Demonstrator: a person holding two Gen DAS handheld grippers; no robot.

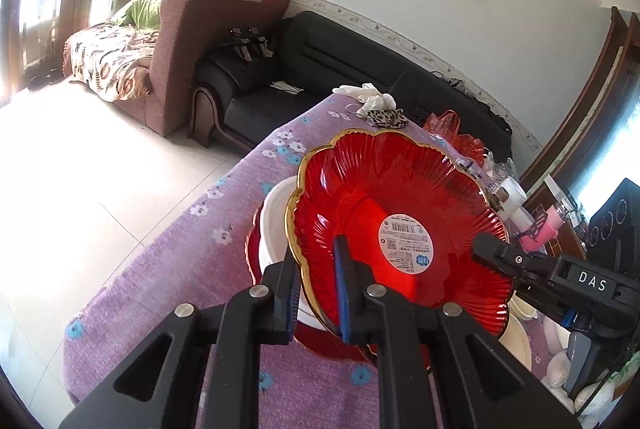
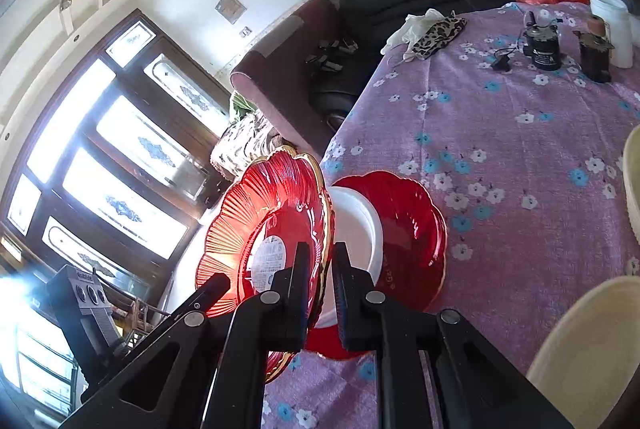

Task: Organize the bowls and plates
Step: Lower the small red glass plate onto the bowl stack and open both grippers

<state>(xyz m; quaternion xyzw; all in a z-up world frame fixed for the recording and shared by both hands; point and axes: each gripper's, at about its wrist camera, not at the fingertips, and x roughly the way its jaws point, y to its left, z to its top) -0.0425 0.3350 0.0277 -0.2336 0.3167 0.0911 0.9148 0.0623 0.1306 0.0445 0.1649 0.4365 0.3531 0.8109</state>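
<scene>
- "DAS" in white capitals stands on the black body of my right gripper (image 1: 486,247), seen from my left wrist view.
- A round white sticker (image 1: 407,243) sits at the centre of the red plate (image 1: 400,197) I hold; it carries a barcode, a small square code and rows of fine print, all too small to read.
- The same sticker (image 2: 267,261) shows in my right wrist view, partly hidden by my finger; its print is illegible there too.
- A black canister (image 2: 543,49) on the table bears a pale label, unreadable.

2 red plates (image 2: 272,213) (image 2: 416,229), 1 white bowl (image 2: 356,217), 2 cream bowls (image 2: 592,349) (image 2: 632,185).
</scene>
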